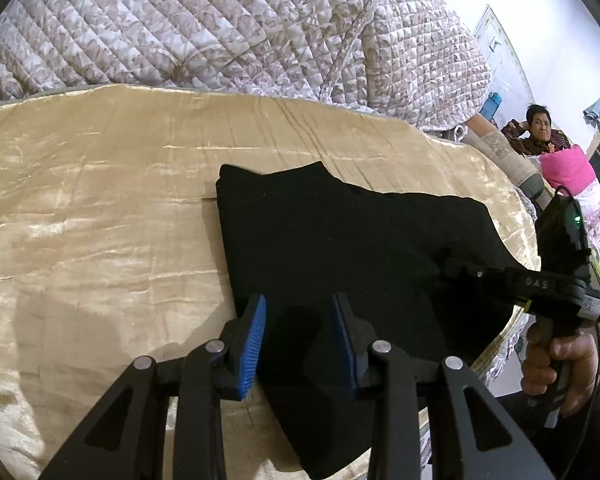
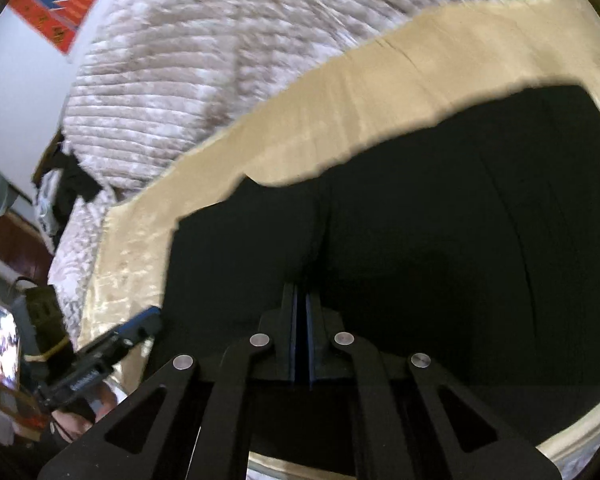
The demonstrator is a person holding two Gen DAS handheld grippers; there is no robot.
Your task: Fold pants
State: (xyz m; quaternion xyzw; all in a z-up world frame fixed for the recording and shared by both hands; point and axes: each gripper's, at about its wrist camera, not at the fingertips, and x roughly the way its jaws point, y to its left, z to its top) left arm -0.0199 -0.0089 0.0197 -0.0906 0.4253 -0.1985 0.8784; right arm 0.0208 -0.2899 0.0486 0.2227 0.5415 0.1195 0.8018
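Observation:
The black pants lie folded into a compact stack on a gold satin sheet. My left gripper is open, its blue pads either side of the near edge of the pants, holding nothing. My right gripper has its jaws closed, pinching a ridge of the black pants low over the cloth. The right gripper also shows in the left wrist view, reaching in from the right over the pants. The left gripper shows at the left in the right wrist view.
A quilted floral bedspread is heaped along the far side of the sheet. A seated person and pink cloth are beyond the bed's right edge. A lit screen stands at the left.

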